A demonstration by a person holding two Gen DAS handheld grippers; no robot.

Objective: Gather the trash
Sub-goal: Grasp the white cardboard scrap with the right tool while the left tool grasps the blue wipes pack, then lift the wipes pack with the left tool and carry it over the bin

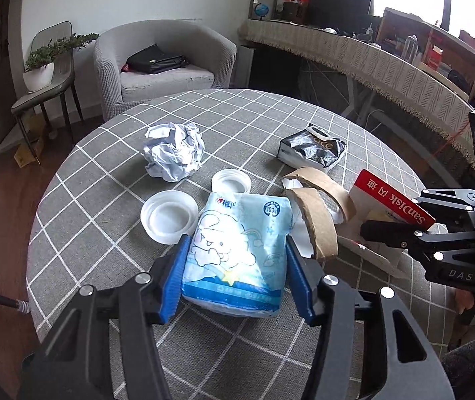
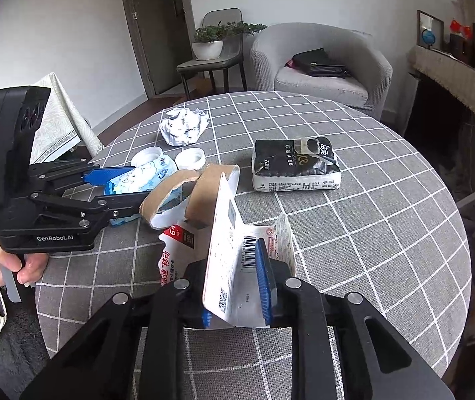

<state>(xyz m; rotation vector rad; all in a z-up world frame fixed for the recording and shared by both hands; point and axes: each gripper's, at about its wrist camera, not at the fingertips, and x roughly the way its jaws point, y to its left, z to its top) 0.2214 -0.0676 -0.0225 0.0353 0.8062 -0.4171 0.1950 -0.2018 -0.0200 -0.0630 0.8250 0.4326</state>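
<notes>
On the checked table, left gripper (image 1: 237,260) clamps the blue tissue pack (image 1: 237,246), right gripper (image 2: 237,286) clamps torn SanDisk card (image 2: 227,266) (flimsy); lift both slow, w/o snagging cardboard rolls (image 1: 317,213).

We see a grey tablecloth (image 1: 111,233) with a white grid, a pale blue tissue pack (image 1: 237,250) printed with a white cartoon, a brown cardboard ring (image 1: 317,220), a red and white card (image 1: 394,200), blue pads (image 1: 174,283)
</notes>
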